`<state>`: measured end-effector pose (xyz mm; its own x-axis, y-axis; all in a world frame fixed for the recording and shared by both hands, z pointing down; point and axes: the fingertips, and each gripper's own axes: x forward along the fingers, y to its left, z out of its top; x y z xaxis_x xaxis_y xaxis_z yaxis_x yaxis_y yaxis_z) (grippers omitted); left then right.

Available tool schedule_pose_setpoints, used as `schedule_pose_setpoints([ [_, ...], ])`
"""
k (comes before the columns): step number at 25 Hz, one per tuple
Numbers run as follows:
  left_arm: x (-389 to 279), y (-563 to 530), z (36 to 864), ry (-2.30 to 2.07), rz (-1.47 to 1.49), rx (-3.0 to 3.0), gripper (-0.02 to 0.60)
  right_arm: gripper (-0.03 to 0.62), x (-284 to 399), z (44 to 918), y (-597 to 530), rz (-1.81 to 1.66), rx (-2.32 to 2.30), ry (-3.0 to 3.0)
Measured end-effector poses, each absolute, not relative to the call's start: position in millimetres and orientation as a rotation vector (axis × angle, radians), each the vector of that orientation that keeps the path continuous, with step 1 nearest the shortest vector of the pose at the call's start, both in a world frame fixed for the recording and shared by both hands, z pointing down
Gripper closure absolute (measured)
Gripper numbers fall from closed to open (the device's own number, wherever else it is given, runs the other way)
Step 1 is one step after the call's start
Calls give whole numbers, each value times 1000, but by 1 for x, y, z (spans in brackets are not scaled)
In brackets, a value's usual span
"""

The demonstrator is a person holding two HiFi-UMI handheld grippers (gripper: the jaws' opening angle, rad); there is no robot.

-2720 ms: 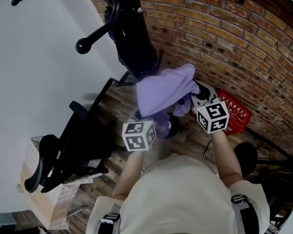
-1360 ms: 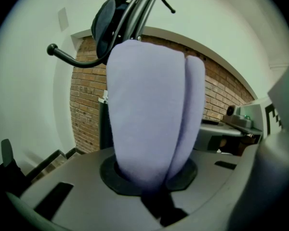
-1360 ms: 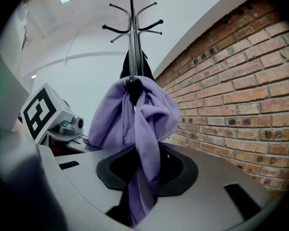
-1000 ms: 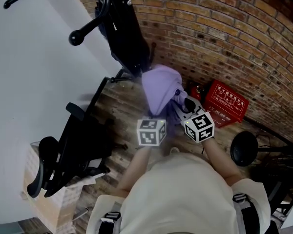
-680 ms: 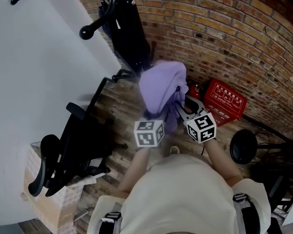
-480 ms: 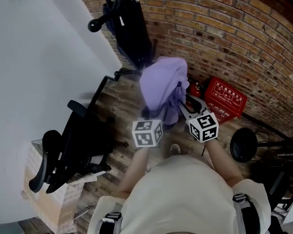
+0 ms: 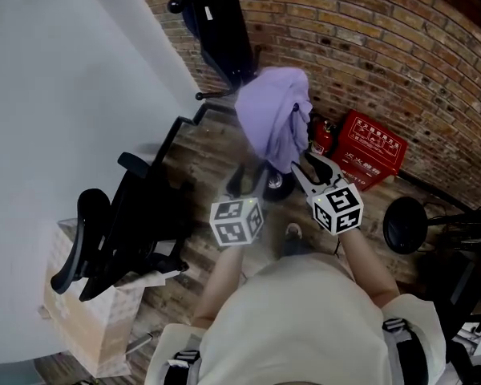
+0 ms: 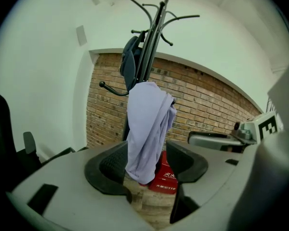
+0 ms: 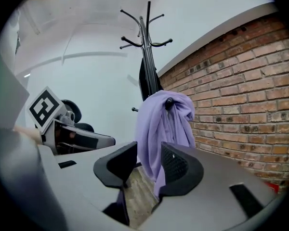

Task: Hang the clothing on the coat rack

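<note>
A purple garment (image 7: 274, 115) hangs by itself from a knobbed hook on the black coat rack (image 7: 224, 30). In the left gripper view the garment (image 8: 147, 129) droops beside the rack pole (image 8: 151, 47). The right gripper view shows it (image 9: 164, 124) draped over the hook knob (image 9: 169, 101). My left gripper (image 7: 255, 184) (image 8: 144, 160) is open, its jaws having just opened, with nothing between them. My right gripper (image 7: 309, 169) (image 9: 147, 165) is also open after just opening. The cloth hangs just beyond its tips.
A dark garment (image 8: 130, 64) hangs higher on the rack. A red fire-extinguisher box (image 7: 367, 160) stands against the brick wall (image 7: 401, 46). At the left are a black office chair (image 7: 120, 231) and a cardboard box (image 7: 80, 319). A round black base (image 7: 405, 224) sits at the right.
Both grippers have let go of the purple garment and drawn back toward the person. The garment now hangs from the rack hook on its own.
</note>
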<state>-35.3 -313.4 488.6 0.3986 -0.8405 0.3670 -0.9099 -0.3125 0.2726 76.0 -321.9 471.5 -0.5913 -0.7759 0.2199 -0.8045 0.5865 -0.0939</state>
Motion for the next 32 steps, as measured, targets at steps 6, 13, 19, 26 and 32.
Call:
schedule_pose_setpoints([
  [6, -43, -267, 481, -1517, 168, 2250, 405, 461, 67, 458, -275, 237, 1344, -2698],
  [13, -55, -211, 476, -1557, 133, 2257, 468, 493, 59, 449, -219, 166, 1336, -2707],
  [19, -67, -164, 472, -1603, 108, 2233, 515, 527, 57, 448, -173, 141, 1325, -2704],
  [26, -77, -119, 458, -1645, 45, 2233, 543, 553, 56, 439, -132, 126, 1322, -2728],
  [32, -79, -93, 453, -1658, 50, 2254, 546, 571, 53, 429, -106, 103, 1313, -2750],
])
